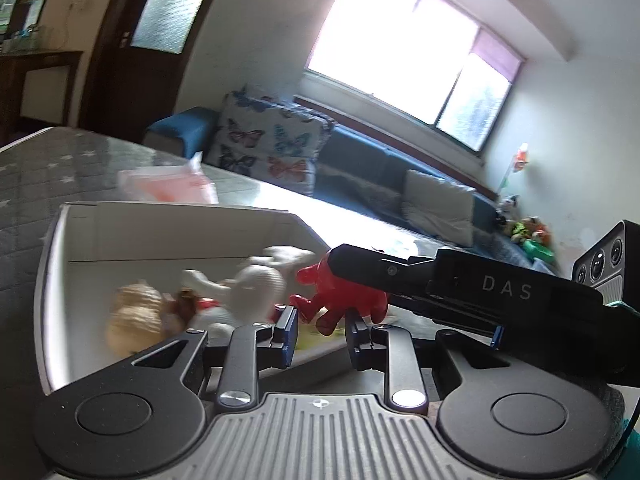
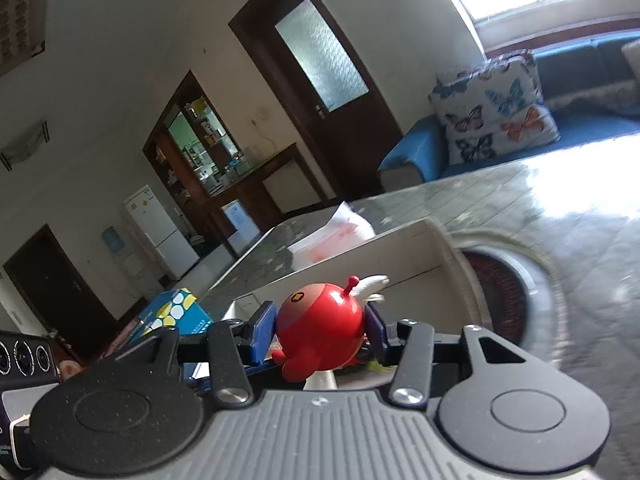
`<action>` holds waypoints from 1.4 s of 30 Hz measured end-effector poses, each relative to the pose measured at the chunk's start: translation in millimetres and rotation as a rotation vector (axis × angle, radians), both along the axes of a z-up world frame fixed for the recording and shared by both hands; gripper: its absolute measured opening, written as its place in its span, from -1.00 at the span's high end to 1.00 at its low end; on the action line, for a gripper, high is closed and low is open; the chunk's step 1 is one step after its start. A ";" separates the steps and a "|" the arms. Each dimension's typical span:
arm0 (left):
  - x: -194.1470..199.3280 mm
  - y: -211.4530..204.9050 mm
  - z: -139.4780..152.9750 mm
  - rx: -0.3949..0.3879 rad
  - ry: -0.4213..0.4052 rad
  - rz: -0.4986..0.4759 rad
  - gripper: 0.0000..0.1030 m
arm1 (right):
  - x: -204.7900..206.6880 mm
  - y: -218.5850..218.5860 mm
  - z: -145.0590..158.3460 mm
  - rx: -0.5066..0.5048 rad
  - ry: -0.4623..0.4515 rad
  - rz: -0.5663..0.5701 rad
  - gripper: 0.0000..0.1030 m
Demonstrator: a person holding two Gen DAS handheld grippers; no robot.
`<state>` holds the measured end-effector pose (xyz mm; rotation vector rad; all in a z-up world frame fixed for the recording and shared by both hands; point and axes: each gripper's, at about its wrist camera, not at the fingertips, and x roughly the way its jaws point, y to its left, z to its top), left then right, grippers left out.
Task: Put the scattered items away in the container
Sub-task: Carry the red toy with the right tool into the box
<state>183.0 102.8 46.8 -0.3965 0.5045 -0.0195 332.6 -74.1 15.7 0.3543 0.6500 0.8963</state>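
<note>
Right gripper [image 2: 320,334]: its two blue pads are clamping the red round toy [image 2: 320,330] from both sides, holding it above the near edge of the white box [image 2: 400,240]; in the left wrist view this gripper [image 1: 348,276] is reaching in from the right, with the toy's [image 1: 340,296] red limbs hanging below its black fingers
Left gripper [image 1: 321,334]: its jaws are standing apart with nothing pressed between the blue pads; the red toy is showing just beyond the gap, not touching them
Red round toy: it is showing a small antenna on top and a yellow mark on its shell, and is sitting over the box rim rather than inside
White box: it is lying open on the grey star-patterned tabletop [image 1: 48,168], already holding a white plush figure [image 1: 256,284], a tan rounded toy [image 1: 134,312] and a few blurred smaller pieces
Behind the box: a pink-and-white plastic bag [image 1: 168,184] is resting on the tabletop, close to the far wall of the box
Right of the box: a round plate with a dark red centre [image 2: 504,300] is lying on the tabletop, just beside the box
Background: a blue sofa [image 1: 360,156] is carrying a butterfly-print cushion [image 1: 272,140] under a bright window [image 1: 400,44]
</note>
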 end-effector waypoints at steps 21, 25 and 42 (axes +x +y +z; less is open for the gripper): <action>2.6 26.5 -19.7 0.008 0.076 0.036 0.44 | 10.4 12.6 -37.3 -0.019 0.093 0.023 0.03; -2.2 29.9 -20.8 0.006 0.074 0.044 0.44 | 4.7 14.0 -34.2 -0.048 0.059 0.020 0.02; 1.5 33.7 -20.3 0.037 0.081 0.057 0.43 | -0.4 20.9 -30.9 -0.135 -0.027 0.024 -0.07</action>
